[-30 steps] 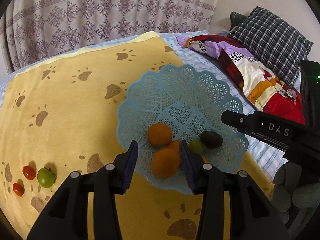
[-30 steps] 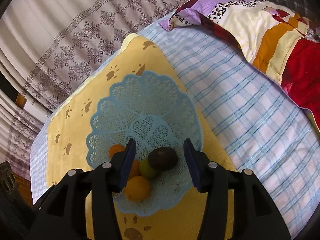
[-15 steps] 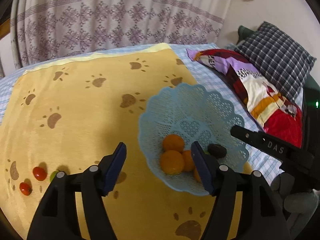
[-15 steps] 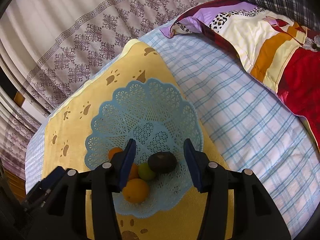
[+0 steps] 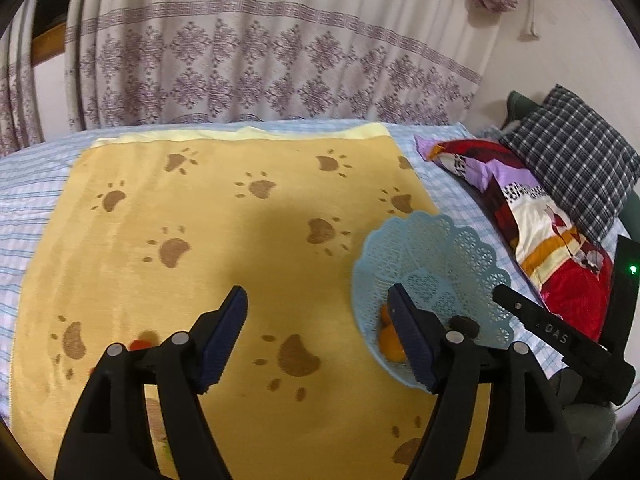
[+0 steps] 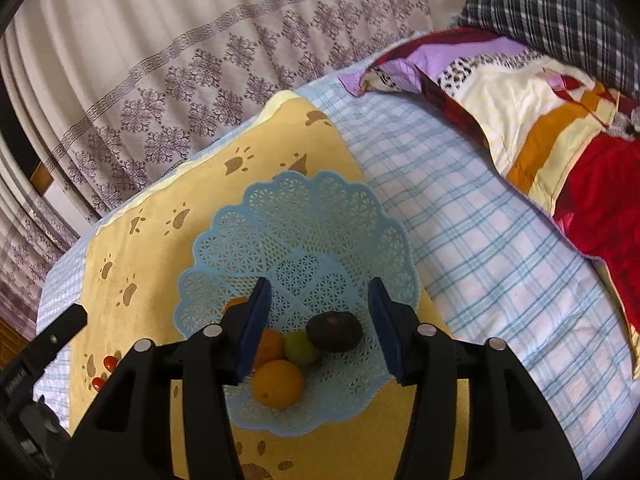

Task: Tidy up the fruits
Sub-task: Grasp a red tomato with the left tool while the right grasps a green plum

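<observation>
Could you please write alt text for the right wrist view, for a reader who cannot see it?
The open right gripper hovers over a light blue lattice basket holding oranges, a green fruit and a dark avocado. The basket sits on a yellow paw-print blanket on a bed, with small red tomatoes at left.

Basket (image 6: pixel 320 208): pale blue plastic, perforated lattice, scalloped rim, slight sheen. Blanket (image 5: pixel 240 240): yellow plush cloth, soft matt nap, brown paw prints. Sheet (image 6: pixel 480 248): thin woven checked cloth, matt. Curtain (image 5: pixel 260 60): pleated fabric, printed pattern, matt. Left gripper (image 5: pixel 318 336) and right gripper (image 6: pixel 318 314): matt black plastic, ribbed dark blue pads, shiny metal screw heads. Orange (image 6: pixel 278 383): dimpled skin, slight gloss. Dark fruit (image 6: pixel 334 332): dull, rough-looking skin. Green fruit (image 6: pixel 300 349): smooth.
</observation>
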Demonstrator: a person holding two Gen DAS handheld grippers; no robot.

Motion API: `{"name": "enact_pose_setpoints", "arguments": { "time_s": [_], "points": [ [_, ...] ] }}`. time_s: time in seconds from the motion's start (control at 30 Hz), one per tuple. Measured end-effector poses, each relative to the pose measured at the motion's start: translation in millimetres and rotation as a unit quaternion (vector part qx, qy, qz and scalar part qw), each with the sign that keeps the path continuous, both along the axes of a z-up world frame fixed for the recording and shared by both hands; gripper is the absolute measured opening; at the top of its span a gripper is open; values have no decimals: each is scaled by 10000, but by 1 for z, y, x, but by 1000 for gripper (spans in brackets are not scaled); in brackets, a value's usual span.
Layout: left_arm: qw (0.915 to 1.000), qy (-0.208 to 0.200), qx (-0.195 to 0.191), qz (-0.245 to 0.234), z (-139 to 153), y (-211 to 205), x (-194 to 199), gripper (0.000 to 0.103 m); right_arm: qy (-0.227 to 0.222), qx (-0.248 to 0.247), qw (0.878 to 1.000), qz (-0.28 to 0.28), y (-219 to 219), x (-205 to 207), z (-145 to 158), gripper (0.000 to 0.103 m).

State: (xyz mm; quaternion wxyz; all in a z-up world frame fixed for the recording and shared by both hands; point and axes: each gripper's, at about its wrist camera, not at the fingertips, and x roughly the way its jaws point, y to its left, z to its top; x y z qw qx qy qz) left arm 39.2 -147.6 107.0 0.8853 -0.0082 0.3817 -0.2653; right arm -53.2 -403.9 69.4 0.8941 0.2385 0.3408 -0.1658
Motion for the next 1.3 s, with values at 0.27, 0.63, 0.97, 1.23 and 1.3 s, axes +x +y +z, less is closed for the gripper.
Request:
{"name": "enact_pose_setpoints", "arguments": {
  "time_s": [0.27,0.63,0.97,1.23,1.3],
  "points": [
    [9988,-47,120,475,2,50,10,74,-192,-443,9982,362,25,0,9,59],
    [9942,-26,526,942,-11,107,18,74,-233,-767,9946,665,51,2,11,59],
    [9864,361,970,1279,-55,147,28,74,-117,-888,9910,997,70,7,1,59],
    [9816,681,1317,1204,-97,158,31,66,17,-978,9869,1279,87,12,-10,59],
    [9808,752,1334,1207,-105,160,32,64,27,-987,9865,1307,89,12,-11,59]
  ]
}}
